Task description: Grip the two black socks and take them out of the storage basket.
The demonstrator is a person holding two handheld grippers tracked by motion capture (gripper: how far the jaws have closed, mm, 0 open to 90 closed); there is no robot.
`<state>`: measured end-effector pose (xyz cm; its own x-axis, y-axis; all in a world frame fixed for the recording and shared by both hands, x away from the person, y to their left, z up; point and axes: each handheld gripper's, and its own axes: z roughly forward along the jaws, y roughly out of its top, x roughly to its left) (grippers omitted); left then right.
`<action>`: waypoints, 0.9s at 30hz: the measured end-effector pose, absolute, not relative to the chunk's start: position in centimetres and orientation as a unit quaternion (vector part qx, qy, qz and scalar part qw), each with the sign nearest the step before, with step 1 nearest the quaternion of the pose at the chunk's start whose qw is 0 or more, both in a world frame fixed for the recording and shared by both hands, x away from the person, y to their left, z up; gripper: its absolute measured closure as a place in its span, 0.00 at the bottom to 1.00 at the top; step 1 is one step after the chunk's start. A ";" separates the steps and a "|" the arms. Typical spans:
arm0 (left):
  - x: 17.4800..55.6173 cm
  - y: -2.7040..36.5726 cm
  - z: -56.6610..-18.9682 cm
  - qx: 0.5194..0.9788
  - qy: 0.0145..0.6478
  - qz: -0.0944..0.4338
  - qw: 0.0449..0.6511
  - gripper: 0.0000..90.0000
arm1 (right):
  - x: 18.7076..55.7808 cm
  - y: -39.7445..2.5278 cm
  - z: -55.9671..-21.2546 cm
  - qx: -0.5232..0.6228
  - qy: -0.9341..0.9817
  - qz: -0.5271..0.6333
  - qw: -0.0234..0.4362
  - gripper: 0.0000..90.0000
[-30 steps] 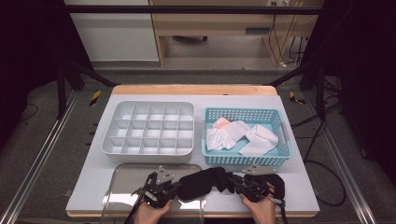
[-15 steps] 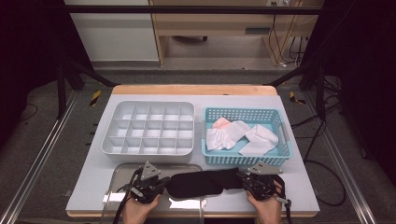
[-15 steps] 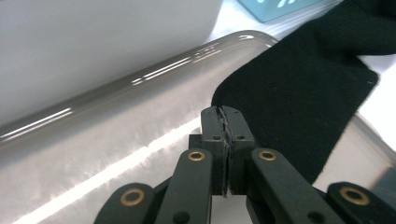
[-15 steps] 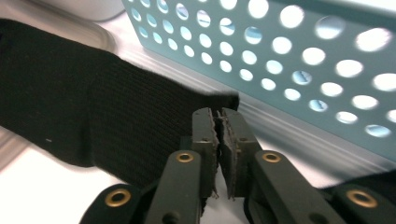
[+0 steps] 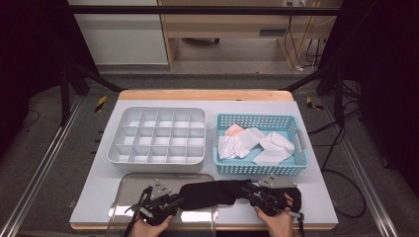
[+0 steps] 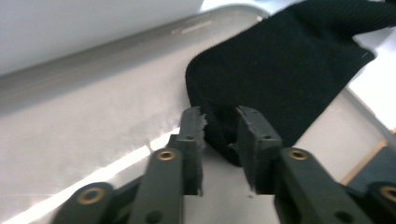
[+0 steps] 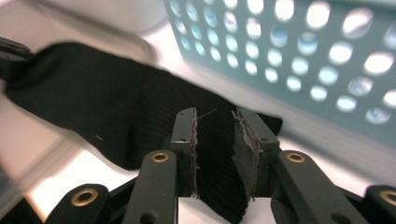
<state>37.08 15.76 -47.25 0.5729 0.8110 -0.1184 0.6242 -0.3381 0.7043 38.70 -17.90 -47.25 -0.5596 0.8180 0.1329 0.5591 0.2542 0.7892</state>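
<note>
Black ribbed cloth, a sock [image 5: 213,193], is lying stretched between my two grippers along the near edge of the tabletop [image 5: 321,197]. Its left end is resting over the clear plastic tray [image 5: 129,185] at the front left, and its right end is lying on the bare tabletop just in front of the blue basket [image 5: 257,168].

Room for moving is tight here. The wooden front lip of the tabletop is running just under my hands, the basket wall is standing close behind my right gripper [image 5: 253,193], and the grey divided box [image 5: 157,140] is sitting just beyond the tray. White cloths [image 5: 247,143] are lying in the basket. To the right of the basket a strip of tabletop is lying bare.

I am holding my left gripper [image 6: 219,122] with its jaws only a little apart, and a fold of the sock's rounded end is sitting between them, touching both pads [image 6: 192,128]. My right gripper [image 7: 215,122] is standing a little apart too, with the ribbed fabric running up between the jaws; it is pinching the sock's other end, with the holed basket wall [image 7: 299,51] rising right behind.
</note>
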 end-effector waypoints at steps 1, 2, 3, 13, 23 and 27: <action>37.1 15.6 -47.2 0.810 0.442 0.135 0.362 0.89 | 38.8 -17.9 -47.6 0.448 0.778 0.414 0.150 0.77; 37.2 15.6 -47.2 0.812 0.440 0.137 0.360 0.93 | 38.9 -17.8 -48.1 0.450 0.781 0.406 0.152 0.77; 37.3 15.6 -47.2 0.812 0.439 0.139 0.359 0.96 | 39.0 -17.8 -48.3 0.451 0.783 0.402 0.152 0.77; 38.2 17.5 -46.0 0.796 0.441 0.154 0.385 0.98 | 38.8 -18.2 -48.2 0.449 0.787 0.390 0.160 1.00; 39.4 17.4 -46.8 0.796 0.442 0.150 0.385 0.94 | 38.8 -18.5 -47.4 0.443 0.769 0.430 0.165 0.89; 39.3 17.6 -46.6 0.793 0.442 0.155 0.390 0.95 | 38.2 -17.6 -47.2 0.430 0.764 0.462 0.132 0.79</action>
<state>39.33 17.56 -46.58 0.5608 0.8221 -0.0986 0.5798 -0.3049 0.7556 38.24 -17.60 -47.17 -0.5952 0.7796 0.1948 0.5351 0.2036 0.8199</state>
